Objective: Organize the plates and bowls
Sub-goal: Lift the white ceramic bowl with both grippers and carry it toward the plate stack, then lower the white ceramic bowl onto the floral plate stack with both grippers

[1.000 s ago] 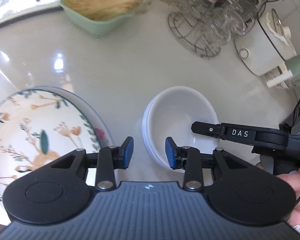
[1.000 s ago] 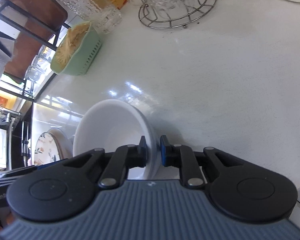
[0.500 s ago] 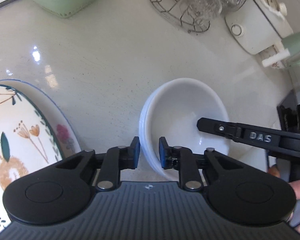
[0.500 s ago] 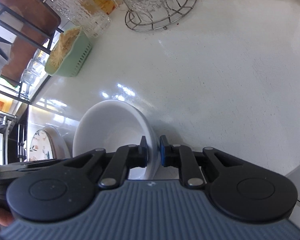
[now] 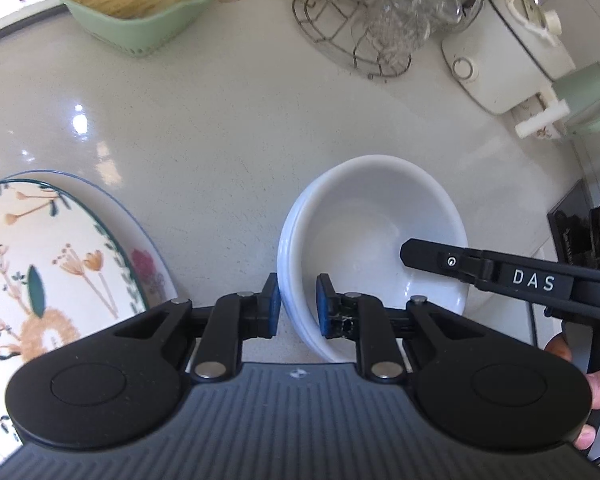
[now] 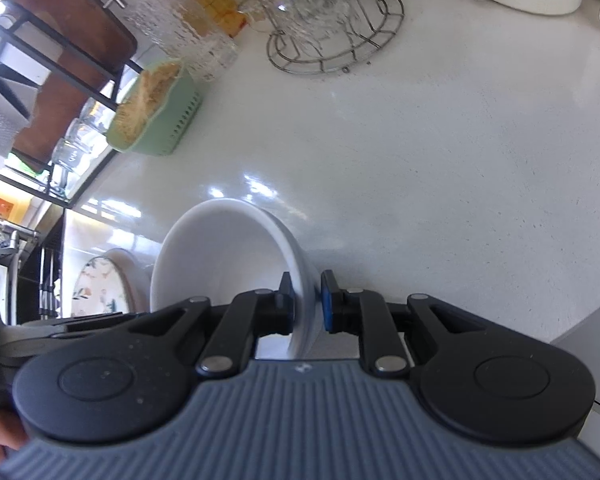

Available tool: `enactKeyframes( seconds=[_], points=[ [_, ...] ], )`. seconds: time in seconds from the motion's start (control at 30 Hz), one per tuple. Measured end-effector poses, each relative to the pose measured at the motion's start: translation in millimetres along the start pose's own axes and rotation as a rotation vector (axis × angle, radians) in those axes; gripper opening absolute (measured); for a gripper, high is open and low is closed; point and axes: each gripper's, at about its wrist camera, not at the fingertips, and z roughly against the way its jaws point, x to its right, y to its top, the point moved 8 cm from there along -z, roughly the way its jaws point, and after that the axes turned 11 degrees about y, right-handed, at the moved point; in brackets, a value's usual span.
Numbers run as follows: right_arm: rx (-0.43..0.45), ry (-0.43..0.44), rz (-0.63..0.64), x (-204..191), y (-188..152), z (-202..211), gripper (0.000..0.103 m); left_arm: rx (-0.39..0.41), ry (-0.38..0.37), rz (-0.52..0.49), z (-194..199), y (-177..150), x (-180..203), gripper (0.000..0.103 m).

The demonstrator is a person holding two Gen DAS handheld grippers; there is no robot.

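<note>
A stack of white bowls (image 5: 364, 240) stands on the pale counter. My left gripper (image 5: 297, 307) is shut on the near-left rim of the stack, one pad inside and one outside. My right gripper (image 6: 306, 306) is shut on the opposite rim of the white bowls (image 6: 220, 256); one of its fingers (image 5: 480, 268) reaches into the bowl from the right in the left wrist view. A floral plate (image 5: 40, 272) on a larger plate lies to the left, also visible in the right wrist view (image 6: 96, 280).
At the back stand a green basket of noodles (image 5: 140, 4), a wire rack of glasses (image 5: 380, 20), a white appliance (image 5: 504, 56) and a green mug (image 5: 584, 96). A dark shelf rack (image 6: 40, 80) stands at the far left.
My left gripper has closed from open onto the rim of the bowl stack. The right gripper has kept its hold on the opposite rim. The views have shifted slightly.
</note>
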Motion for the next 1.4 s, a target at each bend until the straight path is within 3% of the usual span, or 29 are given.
enactKeyframes(
  seconds=[0.33,0.77,1.17,1.4],
  points=[
    [-0.007,0.036,0.029,-42.3,0.6,13.5,0.018,0.032,-0.032,0.147,49.3,1.1,-33.6,0.021],
    [-0.104,0.080,0.118,-114.8,-21.4,-15.9,0.018,0.128,0.003,0.231,92.3,-14.6,-104.2,0.021],
    [-0.166,0.063,0.189,-172.2,-35.8,-83.8,0.018,0.094,0.056,0.294,80.0,-34.0,-194.3,0.022],
    [-0.153,-0.015,0.175,-181.2,-50.5,-101.1,0.018,0.041,0.058,0.214,64.8,-37.3,-214.0,0.022]
  ],
)
